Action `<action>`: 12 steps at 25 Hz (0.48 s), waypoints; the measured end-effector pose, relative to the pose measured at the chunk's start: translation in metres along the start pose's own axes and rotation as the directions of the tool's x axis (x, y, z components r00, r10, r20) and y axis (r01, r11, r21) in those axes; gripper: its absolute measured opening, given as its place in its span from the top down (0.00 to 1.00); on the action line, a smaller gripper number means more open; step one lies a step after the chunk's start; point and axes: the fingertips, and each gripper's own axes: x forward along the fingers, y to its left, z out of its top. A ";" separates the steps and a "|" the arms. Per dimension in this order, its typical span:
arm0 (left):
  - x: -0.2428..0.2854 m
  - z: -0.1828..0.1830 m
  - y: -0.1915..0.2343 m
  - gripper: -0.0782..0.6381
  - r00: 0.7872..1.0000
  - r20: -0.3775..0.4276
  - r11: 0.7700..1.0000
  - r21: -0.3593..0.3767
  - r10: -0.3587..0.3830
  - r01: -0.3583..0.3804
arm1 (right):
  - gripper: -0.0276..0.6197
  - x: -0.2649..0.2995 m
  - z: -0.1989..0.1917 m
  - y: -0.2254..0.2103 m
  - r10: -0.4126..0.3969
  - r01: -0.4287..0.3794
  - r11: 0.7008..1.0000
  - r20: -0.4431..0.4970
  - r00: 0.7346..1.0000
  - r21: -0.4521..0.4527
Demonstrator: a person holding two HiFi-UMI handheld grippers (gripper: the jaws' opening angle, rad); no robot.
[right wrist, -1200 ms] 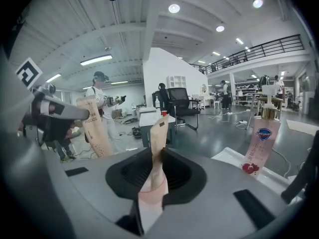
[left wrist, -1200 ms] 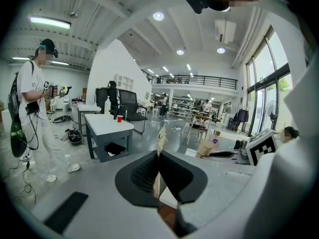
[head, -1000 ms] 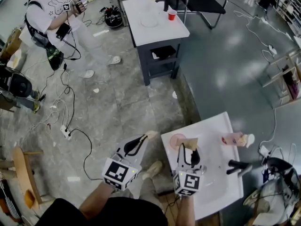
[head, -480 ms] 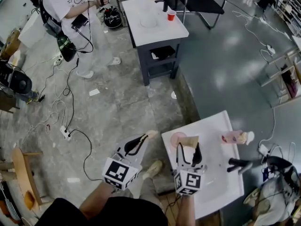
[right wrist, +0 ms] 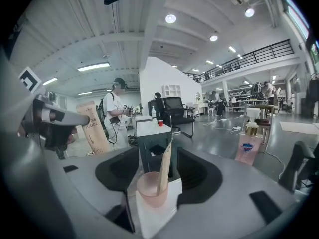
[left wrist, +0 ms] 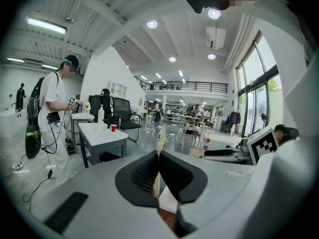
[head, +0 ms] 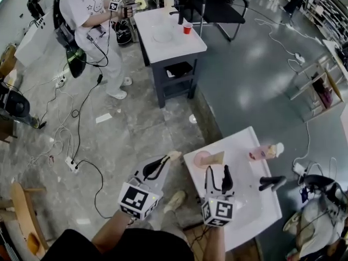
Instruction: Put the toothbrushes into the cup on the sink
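My left tool (left wrist: pixel 158 158) clenches a toothbrush (left wrist: pixel 160 138); my right tool (head: pixel 218 172), jaws just narrowing, is released, empty, behind the cup (right wrist: pixel 151 189)

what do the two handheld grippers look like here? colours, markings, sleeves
The left gripper and right gripper both have light grey moulded bodies with black textured fingers. Each carries a white cube with black square markers at its rear: left cube, right cube. The person wears a black top; no sleeves reach the forearms.
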 end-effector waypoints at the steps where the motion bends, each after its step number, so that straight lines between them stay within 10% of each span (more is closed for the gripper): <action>1: -0.002 0.004 -0.001 0.88 1.000 0.014 1.000 0.011 -0.009 0.009 | 0.59 -0.005 0.005 0.001 -0.010 0.010 1.000 0.007 1.000 -0.003; 12: -0.035 0.042 -0.025 0.88 0.988 0.099 0.993 0.046 -0.115 0.111 | 0.73 -0.068 0.046 0.015 -0.111 0.114 0.993 0.100 0.989 -0.028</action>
